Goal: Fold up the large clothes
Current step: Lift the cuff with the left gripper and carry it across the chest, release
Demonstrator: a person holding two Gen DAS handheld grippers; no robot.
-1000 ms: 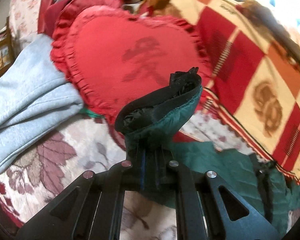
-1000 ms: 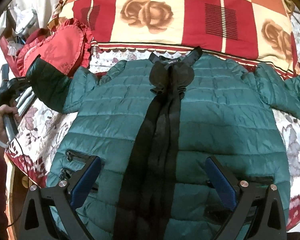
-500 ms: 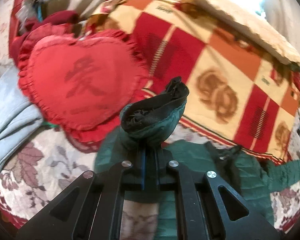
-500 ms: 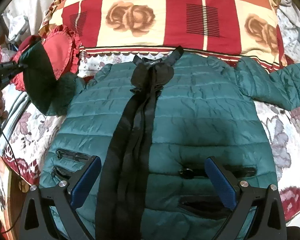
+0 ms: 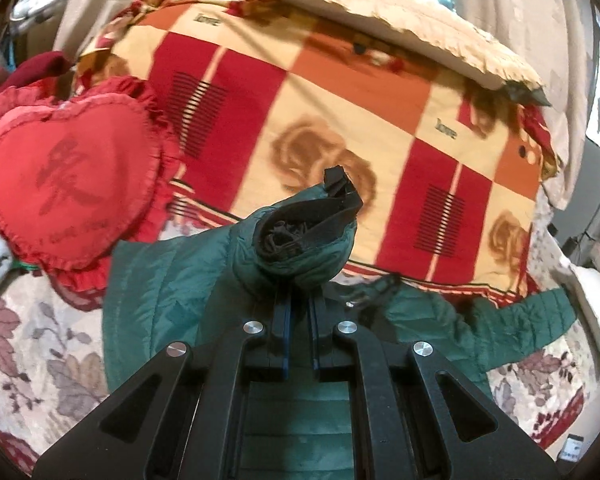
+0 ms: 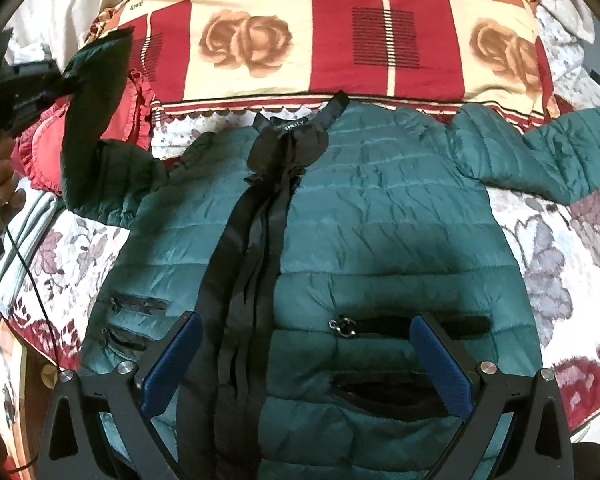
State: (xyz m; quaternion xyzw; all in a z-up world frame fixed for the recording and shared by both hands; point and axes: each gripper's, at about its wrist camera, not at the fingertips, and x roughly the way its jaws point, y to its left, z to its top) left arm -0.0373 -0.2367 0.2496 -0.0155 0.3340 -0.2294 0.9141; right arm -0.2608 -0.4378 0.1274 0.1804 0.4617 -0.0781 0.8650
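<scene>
Right, here is what I have on my two feeds.

Jacket: I see a green quilted jacket (image 6: pixel 380 240) lying front-up across the middle of the right wrist view, collar toward the top, black placket running down the centre.

Left claw: my left gripper (image 5: pixel 298 312) is clenched on the jacket's sleeve cuff (image 5: pixel 308 236), which bunches up above the fingers at the centre of the left wrist view, its black lining showing.

Same sleeve from the right: in the upper left of the right wrist view the lifted sleeve (image 6: pixel 96 92) hangs dark from the left gripper (image 6: pixel 66 80), raised off the bed.

Right claw: my right gripper (image 6: pixel 304 360) is released, jaws spread wide at the bottom of the frame, hovering over the jacket's lower front; I cannot tell whether the pads touch the fabric.

Other sleeve: the far sleeve (image 6: pixel 548 152) stretches flat toward the right edge of the frame.

Edges: the collar lies just beside the scalloped border of a checked rose blanket (image 6: pixel 340 40) along the top.

Left side: a red heart cushion (image 5: pixel 68 184) sits at the left, close behind the lifted sleeve.

Open room: floral bedspread (image 6: pixel 560 264) shows bare to the right of the jacket body, and a narrower strip at the lower left.
</scene>
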